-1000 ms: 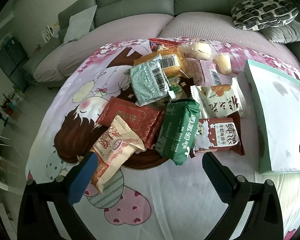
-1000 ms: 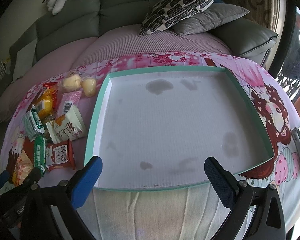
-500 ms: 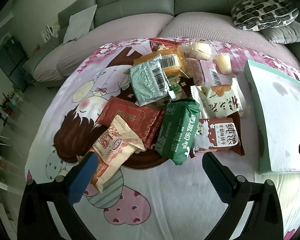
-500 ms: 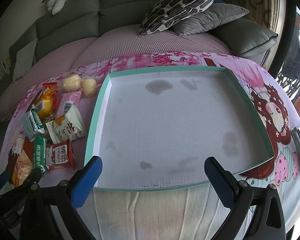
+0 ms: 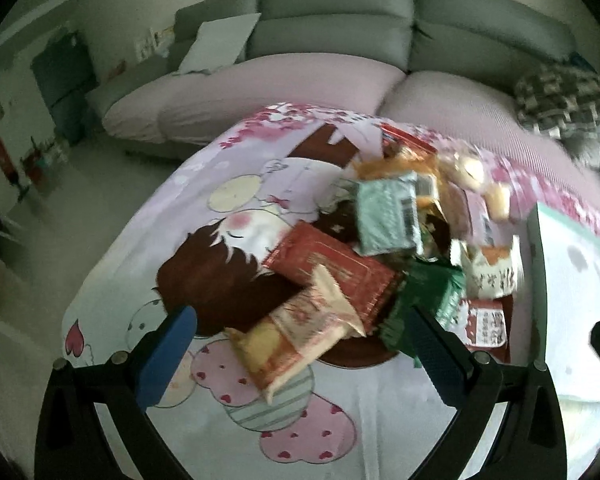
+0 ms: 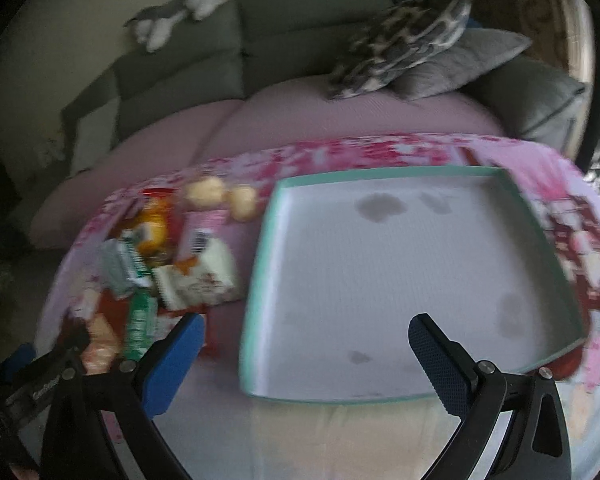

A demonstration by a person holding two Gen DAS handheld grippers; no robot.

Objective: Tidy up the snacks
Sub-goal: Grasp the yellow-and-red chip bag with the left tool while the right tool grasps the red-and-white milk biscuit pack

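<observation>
A heap of snack packets lies on a cartoon-print cloth (image 5: 228, 208). Nearest my left gripper (image 5: 300, 344) is a beige and orange packet (image 5: 300, 332), lying between its wide open blue fingers. Behind it lie a red packet (image 5: 332, 272), a dark green packet (image 5: 428, 300), a pale green packet (image 5: 384, 216) and a brown milk-biscuit packet (image 5: 484, 320). An empty white tray with a mint rim (image 6: 260, 280) sits to the right of the heap. My right gripper (image 6: 308, 352) hangs open over the tray's near left corner. Both views are blurred.
A grey sofa (image 5: 340, 32) with a pink cover runs behind the table, with patterned and grey cushions (image 6: 412, 44) at the right. A plush toy (image 6: 172, 8) lies on the sofa back. The left gripper (image 6: 52, 368) shows at the right wrist view's lower left.
Both cameras have swung left with motion blur. The left gripper has closed in on the beige packet, and the right one has shifted from the tray's middle towards its left corner.
</observation>
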